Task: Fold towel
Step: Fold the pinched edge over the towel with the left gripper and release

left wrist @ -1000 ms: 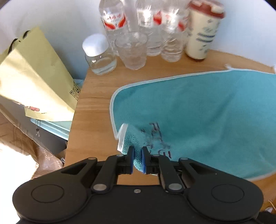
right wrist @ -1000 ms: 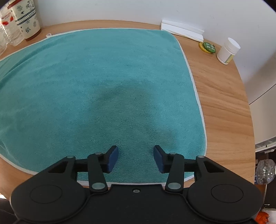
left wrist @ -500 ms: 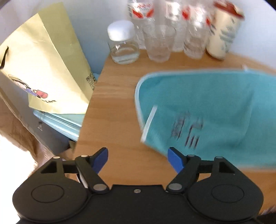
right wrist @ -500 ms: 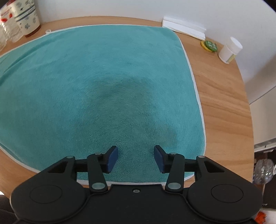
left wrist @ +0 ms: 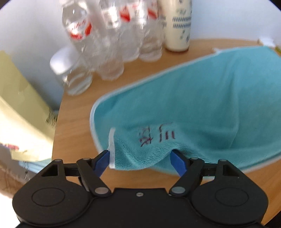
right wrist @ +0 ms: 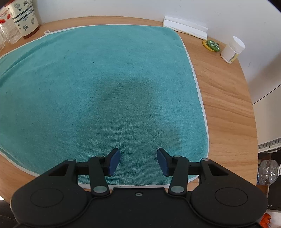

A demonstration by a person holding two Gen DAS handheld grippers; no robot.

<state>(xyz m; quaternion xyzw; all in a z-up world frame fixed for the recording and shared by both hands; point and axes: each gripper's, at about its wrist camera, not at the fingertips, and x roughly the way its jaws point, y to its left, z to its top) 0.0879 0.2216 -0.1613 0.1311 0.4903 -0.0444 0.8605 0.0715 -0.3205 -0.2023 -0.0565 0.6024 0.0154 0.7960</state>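
Soft, limp towel (left wrist: 202, 98), its marked corner draped at twelve o'clock between the left gripper (left wrist: 140, 162)'s wide-open tongs; right gripper (right wrist: 138, 161) gapes empty.

Worktop (right wrist: 226, 108): light wood grain, rounded outline, curved right edge. Far edge meets a plain white wall (right wrist: 123, 7). Past the right edge, a white panel (right wrist: 268, 121) with a dark seam line. Daylight is bright; glare washes out the area off the left edge in the left wrist view.
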